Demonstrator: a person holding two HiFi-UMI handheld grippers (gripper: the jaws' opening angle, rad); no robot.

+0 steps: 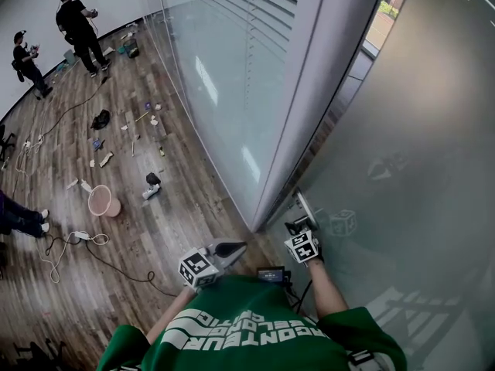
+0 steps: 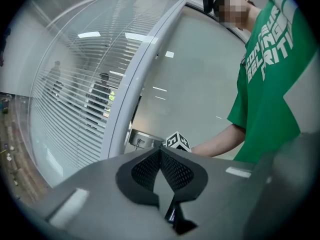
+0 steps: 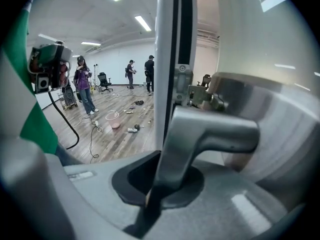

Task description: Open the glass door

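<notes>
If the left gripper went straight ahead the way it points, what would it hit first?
Probably the marker cube on the right gripper, just beside the metal lock plate; depth is unclear.

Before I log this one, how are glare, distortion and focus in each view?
Head view: strong fisheye bend; the frosted glass door faintly mirrors the right gripper. Left gripper view: dark vignette, ceiling-light reflections on the glazed partition with blinds. Right gripper view: the door handle, clamped by the right gripper, looms large and soft; the room behind is sharp.
</notes>
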